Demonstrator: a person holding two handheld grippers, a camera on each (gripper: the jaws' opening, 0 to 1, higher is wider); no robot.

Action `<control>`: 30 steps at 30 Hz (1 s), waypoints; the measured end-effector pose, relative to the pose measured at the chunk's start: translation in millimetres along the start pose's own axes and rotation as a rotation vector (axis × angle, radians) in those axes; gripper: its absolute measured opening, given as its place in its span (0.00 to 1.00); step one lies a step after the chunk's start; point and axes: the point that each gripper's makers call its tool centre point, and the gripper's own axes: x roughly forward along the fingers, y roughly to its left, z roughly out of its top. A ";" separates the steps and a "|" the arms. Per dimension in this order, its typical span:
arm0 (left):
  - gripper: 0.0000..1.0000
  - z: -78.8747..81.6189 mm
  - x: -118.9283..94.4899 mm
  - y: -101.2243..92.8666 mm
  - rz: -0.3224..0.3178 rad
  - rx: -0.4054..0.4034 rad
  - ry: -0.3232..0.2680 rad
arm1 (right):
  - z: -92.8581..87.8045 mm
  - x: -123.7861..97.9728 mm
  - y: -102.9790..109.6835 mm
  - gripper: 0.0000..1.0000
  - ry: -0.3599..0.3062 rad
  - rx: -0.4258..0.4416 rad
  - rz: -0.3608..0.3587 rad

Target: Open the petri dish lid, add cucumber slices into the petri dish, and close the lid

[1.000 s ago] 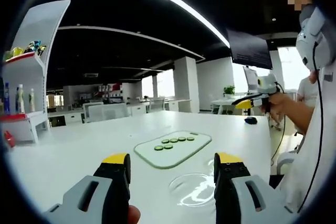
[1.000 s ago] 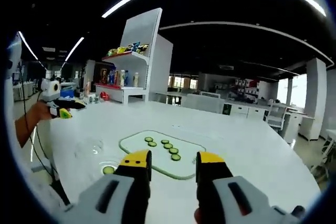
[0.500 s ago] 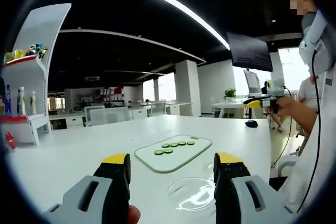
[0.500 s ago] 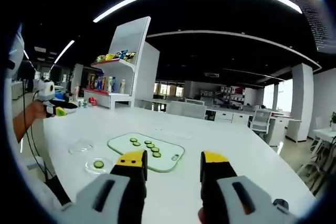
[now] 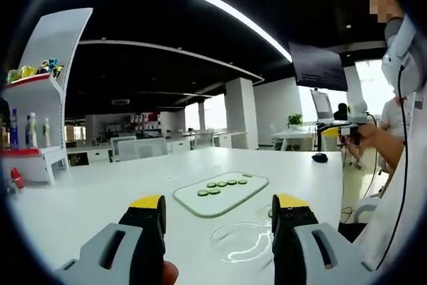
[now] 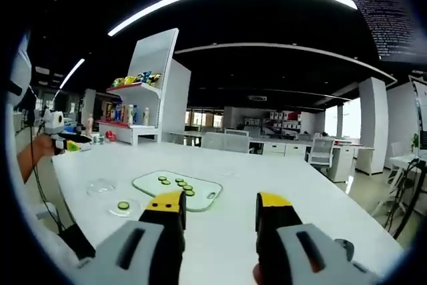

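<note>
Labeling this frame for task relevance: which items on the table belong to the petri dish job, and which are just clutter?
Job items:
- petri dish with one cucumber slice in it
- petri dish lid, lying apart on the table
- cutting board with more cucumber slices
- left gripper and right gripper, fingers open, empty

Just lying about:
- white shelf unit with bottles and snacks
- small dark object at the table's far edge

A clear, glossy petri dish lid (image 5: 241, 241) and pale glassy cutting board (image 5: 220, 192) lie on the smooth white table (image 5: 87, 198).

On the table (image 6: 280, 178), cucumber slices (image 6: 176, 183) lie on the board (image 6: 207, 188), the petri dish (image 6: 123, 207) just beside it.
</note>
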 end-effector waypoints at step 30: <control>0.65 8.9 -22.8 -18.6 0.008 0.007 -0.019 | -22.4 -33.5 -15.3 0.46 -0.046 0.114 0.005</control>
